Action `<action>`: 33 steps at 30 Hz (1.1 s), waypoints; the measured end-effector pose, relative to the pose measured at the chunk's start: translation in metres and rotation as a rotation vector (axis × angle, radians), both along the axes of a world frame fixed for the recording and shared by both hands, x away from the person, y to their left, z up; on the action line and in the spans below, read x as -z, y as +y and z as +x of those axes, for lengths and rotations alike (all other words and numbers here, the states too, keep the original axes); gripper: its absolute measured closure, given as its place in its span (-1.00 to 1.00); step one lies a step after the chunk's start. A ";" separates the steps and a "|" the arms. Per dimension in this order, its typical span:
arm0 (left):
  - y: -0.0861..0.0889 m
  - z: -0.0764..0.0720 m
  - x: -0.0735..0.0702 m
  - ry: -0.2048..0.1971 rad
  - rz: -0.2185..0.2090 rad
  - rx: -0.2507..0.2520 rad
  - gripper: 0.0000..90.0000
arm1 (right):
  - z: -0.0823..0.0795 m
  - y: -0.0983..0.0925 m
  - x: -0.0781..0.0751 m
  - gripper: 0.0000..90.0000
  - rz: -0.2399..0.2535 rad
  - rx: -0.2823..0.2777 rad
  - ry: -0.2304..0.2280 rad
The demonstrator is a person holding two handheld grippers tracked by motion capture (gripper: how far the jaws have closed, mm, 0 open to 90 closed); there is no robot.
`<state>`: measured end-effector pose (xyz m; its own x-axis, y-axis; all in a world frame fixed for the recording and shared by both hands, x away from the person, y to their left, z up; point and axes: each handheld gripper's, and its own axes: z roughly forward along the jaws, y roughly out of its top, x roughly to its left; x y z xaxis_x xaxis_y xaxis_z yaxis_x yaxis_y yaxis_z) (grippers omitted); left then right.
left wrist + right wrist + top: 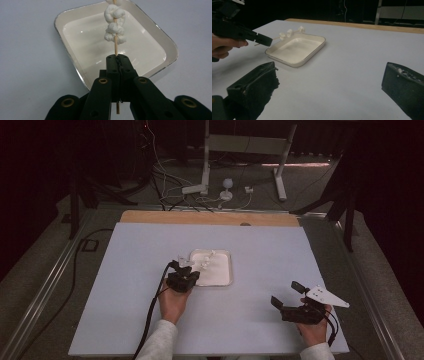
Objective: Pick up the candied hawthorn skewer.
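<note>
Glossy white tray (160, 42), thin wooden skewer (116, 47), matt black gripper (117, 62).

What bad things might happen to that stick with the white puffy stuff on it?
The left tongs pinch only the bare end of the thin skewer, so it might tip, twist or slip out. The white puffy pieces sit far out along the skewer, over the white tray; a jolt may slide them off. The right tongs stand open and apart, too far off to steady anything.

Pale sheet (125, 285) on wooden table (150, 217)
</note>
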<state>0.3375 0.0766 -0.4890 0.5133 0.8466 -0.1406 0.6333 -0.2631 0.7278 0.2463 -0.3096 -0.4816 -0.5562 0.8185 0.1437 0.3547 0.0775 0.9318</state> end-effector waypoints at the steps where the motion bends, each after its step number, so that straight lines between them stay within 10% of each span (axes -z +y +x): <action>1: 0.001 -0.001 -0.001 -0.004 -0.004 -0.003 1.00 | 0.000 0.000 0.000 -1.00 0.000 0.000 0.001; 25: 0.033 -0.030 -0.013 -0.095 -0.117 -0.028 1.00 | 0.001 0.004 0.001 -1.00 0.019 -0.004 0.021; 33: 0.048 -0.043 -0.021 -0.128 -0.149 -0.017 1.00 | 0.007 0.006 -0.019 -1.00 0.032 -0.008 0.011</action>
